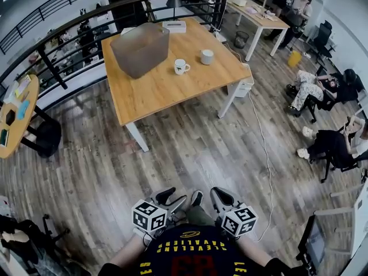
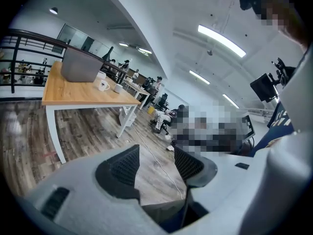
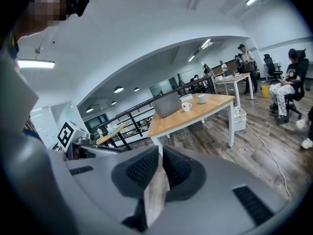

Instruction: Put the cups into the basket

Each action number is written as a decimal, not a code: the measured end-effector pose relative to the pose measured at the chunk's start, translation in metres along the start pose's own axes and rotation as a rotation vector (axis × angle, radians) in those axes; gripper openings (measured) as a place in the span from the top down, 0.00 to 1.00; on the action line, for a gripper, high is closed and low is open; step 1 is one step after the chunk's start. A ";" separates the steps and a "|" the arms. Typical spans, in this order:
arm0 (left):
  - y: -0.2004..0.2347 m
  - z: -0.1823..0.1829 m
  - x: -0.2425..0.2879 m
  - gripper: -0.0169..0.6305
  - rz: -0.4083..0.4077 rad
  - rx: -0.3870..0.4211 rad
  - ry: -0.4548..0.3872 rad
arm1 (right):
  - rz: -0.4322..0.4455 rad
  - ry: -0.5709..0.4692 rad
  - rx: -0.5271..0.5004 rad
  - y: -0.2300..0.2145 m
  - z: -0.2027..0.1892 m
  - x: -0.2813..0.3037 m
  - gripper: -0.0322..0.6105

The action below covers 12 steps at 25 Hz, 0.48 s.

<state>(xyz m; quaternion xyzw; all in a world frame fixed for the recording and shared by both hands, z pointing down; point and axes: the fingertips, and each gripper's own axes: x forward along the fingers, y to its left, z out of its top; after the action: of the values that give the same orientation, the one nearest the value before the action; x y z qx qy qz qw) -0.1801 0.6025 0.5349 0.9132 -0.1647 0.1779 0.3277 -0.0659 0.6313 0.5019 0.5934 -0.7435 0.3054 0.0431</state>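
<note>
A white mug (image 1: 181, 66) and a grey cup (image 1: 207, 57) stand on the wooden table (image 1: 155, 91), just right of the grey translucent basket (image 1: 140, 49). Both grippers are held low near the person's body, well short of the table. My left gripper (image 1: 174, 198) is open, with only floor showing between its pads (image 2: 122, 164). My right gripper (image 1: 222, 196) is shut with nothing in it, its pads (image 3: 142, 168) meeting at the tips. The left gripper view shows the basket (image 2: 80, 65), mug (image 2: 103, 85) and cup (image 2: 118, 87) far off. So does the right gripper view: basket (image 3: 167, 105), mug (image 3: 186, 106), cup (image 3: 202, 99).
A white tissue box (image 1: 174, 26) lies at the table's far edge. A white cable (image 1: 264, 148) runs over the wooden floor on the right. People sit on chairs (image 1: 322, 91) at the right. A round table (image 1: 17, 114) stands at the left, by a black railing (image 1: 69, 25).
</note>
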 end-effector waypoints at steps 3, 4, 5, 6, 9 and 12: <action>0.001 0.034 0.029 0.61 0.020 0.025 -0.030 | 0.013 -0.019 -0.011 -0.026 0.029 0.012 0.91; 0.000 0.044 0.038 0.61 0.026 0.030 -0.039 | 0.022 -0.024 -0.011 -0.034 0.037 0.017 0.91; -0.001 0.053 0.047 0.61 0.031 0.034 -0.045 | 0.034 -0.027 -0.010 -0.041 0.045 0.021 0.91; -0.003 0.061 0.055 0.61 0.035 0.038 -0.047 | 0.050 -0.028 -0.009 -0.047 0.052 0.025 0.91; -0.010 0.077 0.081 0.61 0.041 0.041 -0.037 | 0.098 -0.028 -0.020 -0.060 0.071 0.035 0.91; -0.017 0.086 0.107 0.61 0.045 0.031 -0.023 | 0.125 -0.028 -0.037 -0.076 0.087 0.042 0.91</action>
<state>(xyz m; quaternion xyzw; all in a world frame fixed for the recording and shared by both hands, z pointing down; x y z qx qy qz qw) -0.0605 0.5386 0.5102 0.9161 -0.1862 0.1773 0.3075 0.0164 0.5436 0.4800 0.5489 -0.7852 0.2857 0.0244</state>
